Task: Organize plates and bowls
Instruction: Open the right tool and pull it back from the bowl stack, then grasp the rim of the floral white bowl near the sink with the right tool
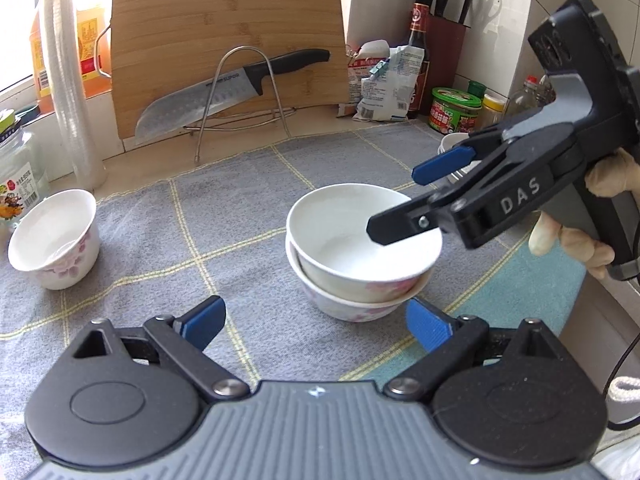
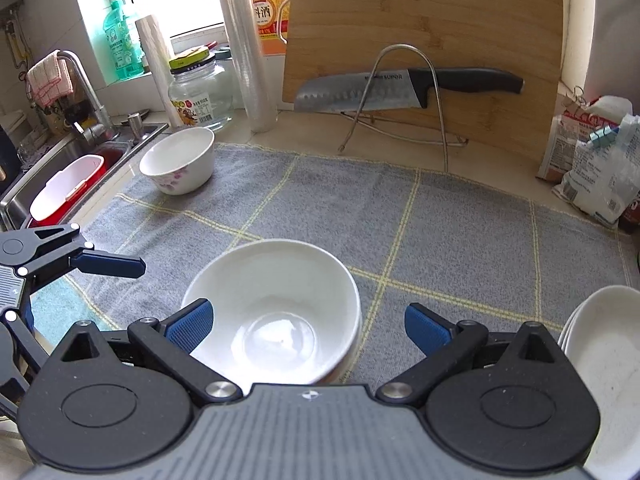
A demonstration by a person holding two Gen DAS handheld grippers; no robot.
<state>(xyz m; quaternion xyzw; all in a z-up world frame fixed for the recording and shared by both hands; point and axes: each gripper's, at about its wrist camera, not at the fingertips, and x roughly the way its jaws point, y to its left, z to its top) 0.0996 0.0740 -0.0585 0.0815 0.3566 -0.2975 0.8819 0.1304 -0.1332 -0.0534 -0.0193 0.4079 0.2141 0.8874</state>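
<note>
Two white bowls with pink flowers are stacked (image 1: 362, 252) on the grey checked cloth (image 1: 200, 216); the stack also shows in the right wrist view (image 2: 276, 312). A third flowered bowl (image 1: 54, 238) stands alone at the cloth's left, also in the right wrist view (image 2: 178, 160). My left gripper (image 1: 316, 324) is open and empty, just in front of the stack. My right gripper (image 2: 308, 326) is open and empty above the top bowl; in the left wrist view it (image 1: 404, 196) hovers over the stack's right rim. White dishes (image 2: 600, 360) are stacked at the right.
A bamboo cutting board (image 1: 228, 52) with a knife (image 1: 224, 92) on a wire rack stands at the back. Jars and bottles (image 1: 454, 108) and a knife block fill the back right corner. A glass jar (image 2: 200, 92) and a sink (image 2: 60, 172) are at the left.
</note>
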